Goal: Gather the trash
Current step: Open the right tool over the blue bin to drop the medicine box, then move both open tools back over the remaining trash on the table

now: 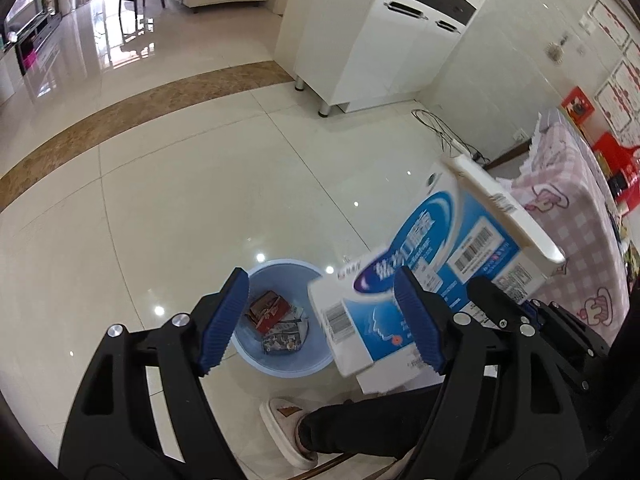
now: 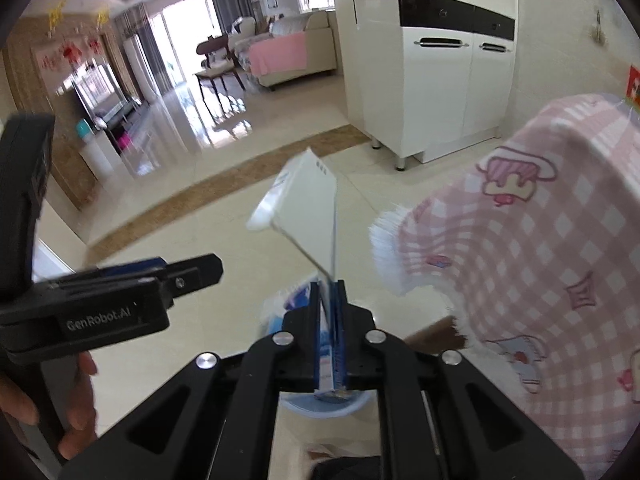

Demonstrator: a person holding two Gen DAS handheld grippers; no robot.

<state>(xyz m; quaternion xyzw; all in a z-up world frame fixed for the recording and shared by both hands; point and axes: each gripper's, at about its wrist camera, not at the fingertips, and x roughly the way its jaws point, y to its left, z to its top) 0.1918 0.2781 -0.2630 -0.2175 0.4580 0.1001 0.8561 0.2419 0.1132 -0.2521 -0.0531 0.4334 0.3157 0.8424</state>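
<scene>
A flattened white-and-blue carton [image 1: 460,232] hangs tilted over a light-blue bin [image 1: 280,268] on the floor. Red and printed wrappers [image 1: 272,312] lie in the bin. My right gripper [image 2: 328,284] is shut on the carton's lower edge; the white side of the carton [image 2: 308,200] rises above the pads, and the bin [image 2: 324,408] shows below them. In the left wrist view the right gripper [image 1: 508,300] sits at the carton's right side. My left gripper [image 1: 320,276] stands open above the bin with nothing gripped; its right pad overlaps the carton in view. From the right wrist the left gripper [image 2: 200,270] appears sideways at the left.
A table under a pink checked cloth [image 2: 540,240] stands close on the right. A white cabinet [image 2: 440,92] on legs is behind, with cables [image 1: 444,132] on the floor beside it. A person's slippered foot [image 1: 288,428] is near the bin, a hand [image 2: 76,400] at lower left.
</scene>
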